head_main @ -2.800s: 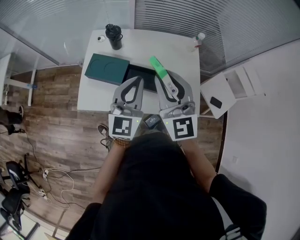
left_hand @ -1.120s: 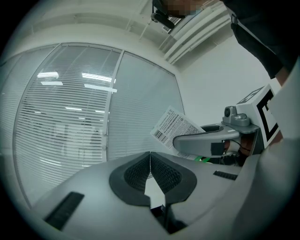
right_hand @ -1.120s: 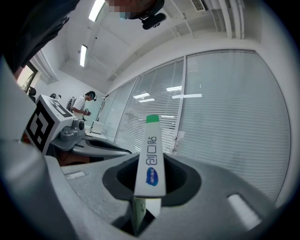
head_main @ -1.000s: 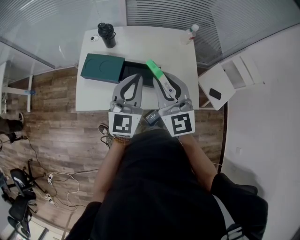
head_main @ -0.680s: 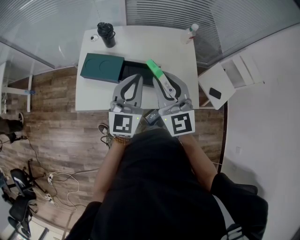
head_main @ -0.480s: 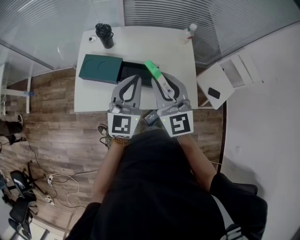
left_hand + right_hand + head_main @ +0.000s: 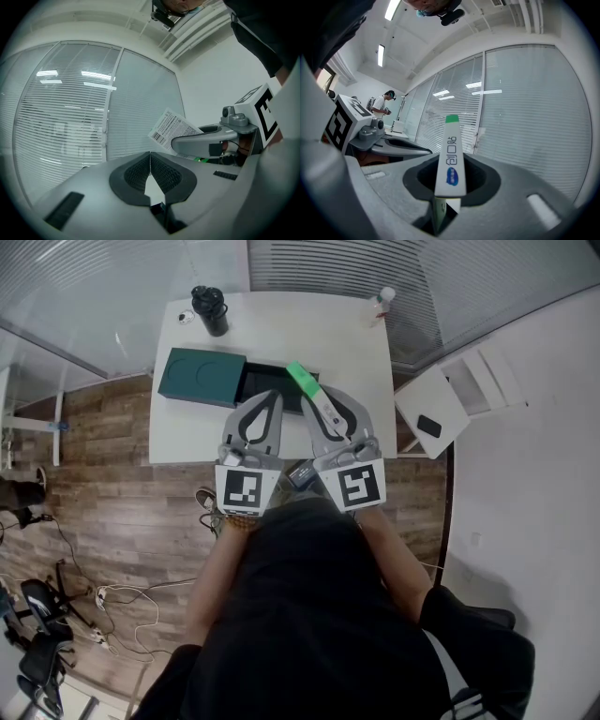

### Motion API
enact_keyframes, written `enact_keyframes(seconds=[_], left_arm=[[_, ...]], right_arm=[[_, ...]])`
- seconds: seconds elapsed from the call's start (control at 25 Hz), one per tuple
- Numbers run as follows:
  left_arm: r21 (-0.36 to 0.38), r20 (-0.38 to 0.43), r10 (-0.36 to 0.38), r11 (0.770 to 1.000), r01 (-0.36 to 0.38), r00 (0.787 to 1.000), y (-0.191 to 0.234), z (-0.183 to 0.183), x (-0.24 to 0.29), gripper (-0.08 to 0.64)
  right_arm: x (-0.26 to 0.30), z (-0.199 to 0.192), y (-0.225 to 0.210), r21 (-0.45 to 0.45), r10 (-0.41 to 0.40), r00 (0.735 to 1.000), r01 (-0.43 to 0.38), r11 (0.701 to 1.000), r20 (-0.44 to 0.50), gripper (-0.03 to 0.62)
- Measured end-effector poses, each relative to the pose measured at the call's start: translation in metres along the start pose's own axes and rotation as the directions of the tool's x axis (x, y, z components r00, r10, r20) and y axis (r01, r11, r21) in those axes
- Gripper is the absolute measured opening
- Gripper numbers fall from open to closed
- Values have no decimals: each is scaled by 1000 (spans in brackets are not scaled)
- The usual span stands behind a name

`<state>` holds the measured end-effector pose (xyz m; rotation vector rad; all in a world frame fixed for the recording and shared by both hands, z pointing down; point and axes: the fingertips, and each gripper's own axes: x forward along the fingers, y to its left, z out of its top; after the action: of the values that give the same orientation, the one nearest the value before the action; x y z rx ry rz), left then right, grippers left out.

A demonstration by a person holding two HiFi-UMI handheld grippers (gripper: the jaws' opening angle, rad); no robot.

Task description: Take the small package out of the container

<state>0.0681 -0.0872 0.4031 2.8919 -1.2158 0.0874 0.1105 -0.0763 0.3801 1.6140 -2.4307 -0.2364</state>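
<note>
Lying just left of the container (image 7: 255, 381) on the white tabletop (image 7: 309, 334), a dark green lid (image 7: 201, 377) is seen set aside, flat and matte, with a ring pressed into its top. Near the container's front edge the left tongs (image 7: 150, 161) are held level, their ribbed black pads closed together with nothing between them. The container itself, a dark, shallow, rectangular box, is left open. Over its right end, as seen from the head view, the small package (image 7: 451, 154) is held clear of it. It is a slim, flat, glossy white pack with a green tip, a blue mark on one face and a printed barcode label on the other. It is clamped edge-on by the right tongs (image 7: 451, 183), whose grey jaws have just been closed a little further on it.

The removal step is judged all but done, the package being out of the box and not yet set down. What is judged to be called for next is a carry to bare tabletop right of the container, then a gentle lowering and a release, with the thin pack kept from slipping or bending.
</note>
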Motion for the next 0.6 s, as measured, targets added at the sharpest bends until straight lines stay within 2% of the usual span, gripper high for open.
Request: enact_keyframes(seconds=[0.6], left_arm=[[1, -24, 18, 1000, -18, 1000, 10, -7, 0, 0]], right_arm=[[10, -16, -4, 44, -5, 999, 6, 999, -38, 82]])
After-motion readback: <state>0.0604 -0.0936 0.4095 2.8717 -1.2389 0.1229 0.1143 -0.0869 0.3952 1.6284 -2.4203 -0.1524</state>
